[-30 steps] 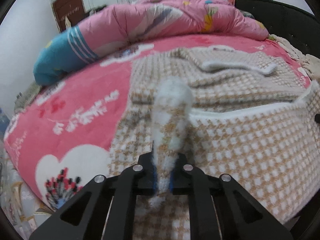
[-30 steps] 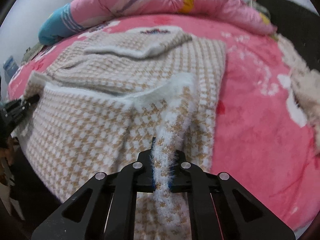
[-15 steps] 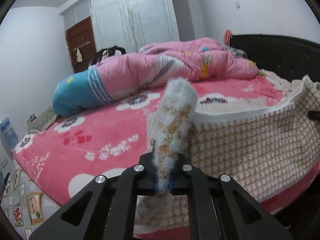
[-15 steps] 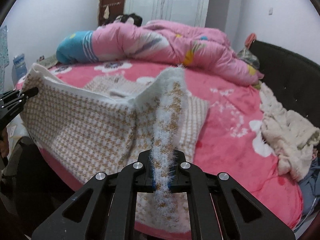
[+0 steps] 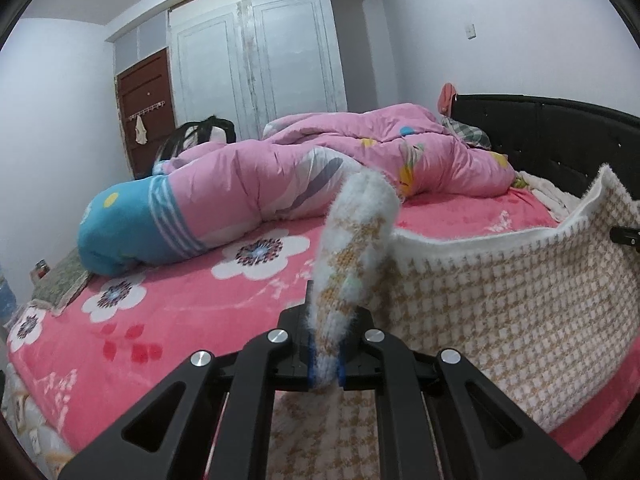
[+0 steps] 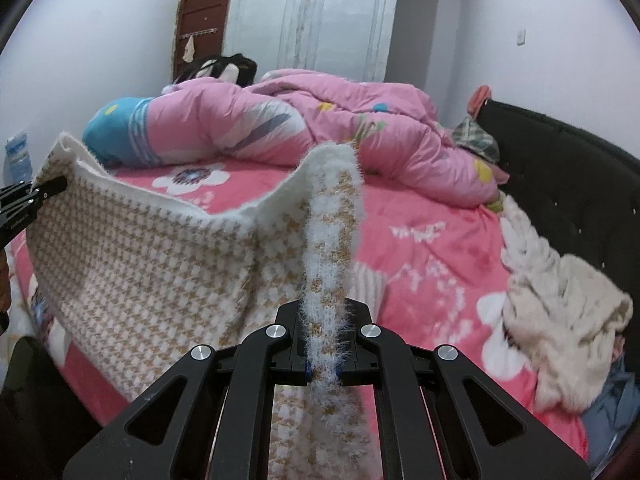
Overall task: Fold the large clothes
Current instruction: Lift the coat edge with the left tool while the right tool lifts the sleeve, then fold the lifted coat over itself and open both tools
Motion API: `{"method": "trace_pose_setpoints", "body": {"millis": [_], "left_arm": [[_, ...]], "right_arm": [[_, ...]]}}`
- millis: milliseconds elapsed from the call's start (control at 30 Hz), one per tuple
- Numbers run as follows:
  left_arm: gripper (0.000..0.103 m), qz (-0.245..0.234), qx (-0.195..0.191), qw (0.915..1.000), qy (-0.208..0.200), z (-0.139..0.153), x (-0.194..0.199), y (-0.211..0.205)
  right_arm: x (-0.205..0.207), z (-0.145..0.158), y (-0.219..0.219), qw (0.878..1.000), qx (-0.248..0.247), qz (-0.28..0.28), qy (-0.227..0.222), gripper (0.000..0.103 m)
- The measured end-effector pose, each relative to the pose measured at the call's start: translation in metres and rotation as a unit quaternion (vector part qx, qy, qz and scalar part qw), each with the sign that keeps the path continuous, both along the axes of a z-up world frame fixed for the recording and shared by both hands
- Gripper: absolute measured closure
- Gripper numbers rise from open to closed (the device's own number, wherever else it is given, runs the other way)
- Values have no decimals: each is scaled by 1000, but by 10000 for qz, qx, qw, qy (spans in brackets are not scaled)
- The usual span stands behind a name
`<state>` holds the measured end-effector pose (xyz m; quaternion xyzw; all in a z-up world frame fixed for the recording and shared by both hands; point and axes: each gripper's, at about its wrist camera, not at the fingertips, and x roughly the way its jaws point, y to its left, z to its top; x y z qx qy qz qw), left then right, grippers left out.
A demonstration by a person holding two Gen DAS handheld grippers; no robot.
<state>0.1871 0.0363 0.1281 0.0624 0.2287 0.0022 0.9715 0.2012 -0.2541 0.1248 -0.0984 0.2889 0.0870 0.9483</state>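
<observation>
Bottom centre of each frame, the left gripper (image 5: 325, 354) and right gripper (image 6: 323, 354) clench the sweater (image 6: 152, 264), now lifted off the bed (image 5: 168, 312) into a hanging sheet, ready for the next fold; quilt (image 5: 288, 184) beyond.

Pink quilt (image 5: 320, 176) on flowered bedsheet (image 5: 168, 320)
</observation>
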Motion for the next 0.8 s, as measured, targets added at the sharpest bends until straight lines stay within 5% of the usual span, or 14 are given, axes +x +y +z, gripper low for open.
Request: {"method": "trace_pose_setpoints", "body": {"millis": [167,333,433,500,567,633,700,800], "left_arm": [[96,-86,2,9994,344,-10,77,4],[96,-60,-65,9920,1258,-63,175,12],[95,110,-400,9765,2116,-117,221,26],[88,101,-732,9629,2595,-146,238,37],[85,11,-1102,9598,2581,-148,236,47],[67,-17,-1493,9561,2521,-141,235,65],[63,94,-1829,9553,2320,-127,230,88],[63,219,-2039,9619,1810,-99,221,105]], "right_arm": [[80,-15,3,9995,-20,-81,320,98],[166,-70,-5,9939,354,-109,1044,98],[208,-122,-13,9819,709,-79,1753,96],[223,-149,-27,9714,1074,-124,2116,83],[225,-153,-47,9574,1803,32,2255,73],[224,-149,-73,9376,2576,135,2334,61],[218,-135,-92,9381,2725,-86,2136,36],[203,-105,-107,9412,2868,-112,1783,34]]}}
